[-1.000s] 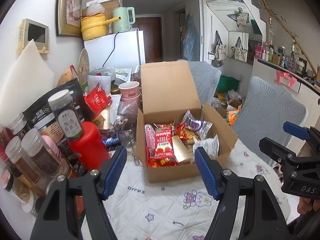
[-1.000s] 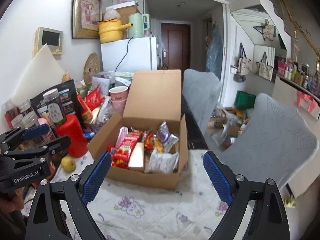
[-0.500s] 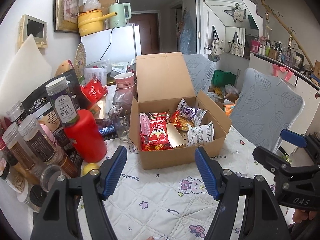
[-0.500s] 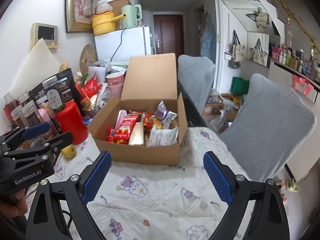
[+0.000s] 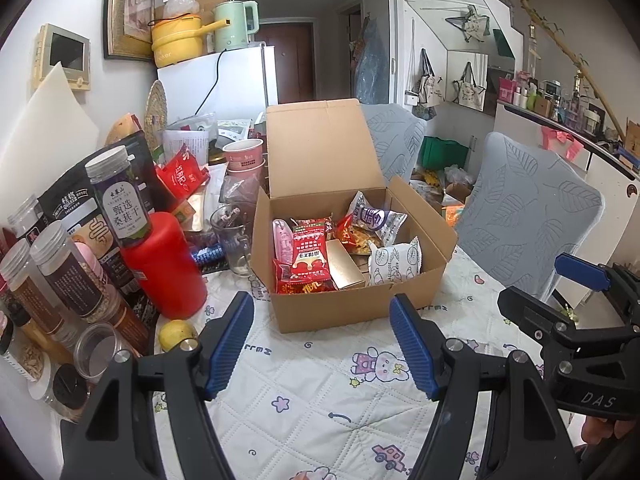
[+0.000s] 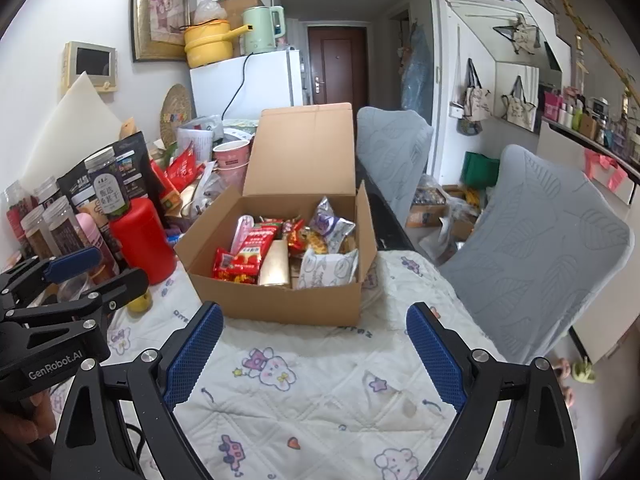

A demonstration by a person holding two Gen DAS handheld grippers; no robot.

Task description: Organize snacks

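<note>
Left wrist view: the left gripper [image 5: 322, 342] hangs with its jaws spread wide and nothing between them, low over a quilted tablecloth [image 5: 320, 400] printed with rabbits and stars. At 12 o'clock from its fingers stands the cardboard box [image 5: 340, 312], lid flap upright, holding the snacks [image 5: 308, 260]: a red packet, a pink one, a gold carton, a white pouch and a purple-and-silver bag. At 3 o'clock the right gripper [image 6: 314, 350] edges into the frame; seen from its own camera it too is released and empty, with the box at its 12 o'clock.

Both tools sit back from the box, well apart from it, and neither touches a packet. That fits two readings: packets gathered into the box with the hands drawn clear, or a full box waiting to be sorted. Any further move would, by this judgement, need an open jaw brought down over a single packet, since the wrappers overlap and look soft and slippery.

At 9 to 10 o'clock, clutter crowds the table's edge: a red canister [image 5: 164, 264] with a labelled jar on top, more jars [image 5: 68, 276], a yellow fruit [image 5: 176, 332] and a glass mug [image 5: 236, 240]. At 2 o'clock stand two grey-covered chairs [image 5: 532, 216]; beyond the box, a white fridge [image 5: 224, 80] bearing a yellow pot and green kettle.
</note>
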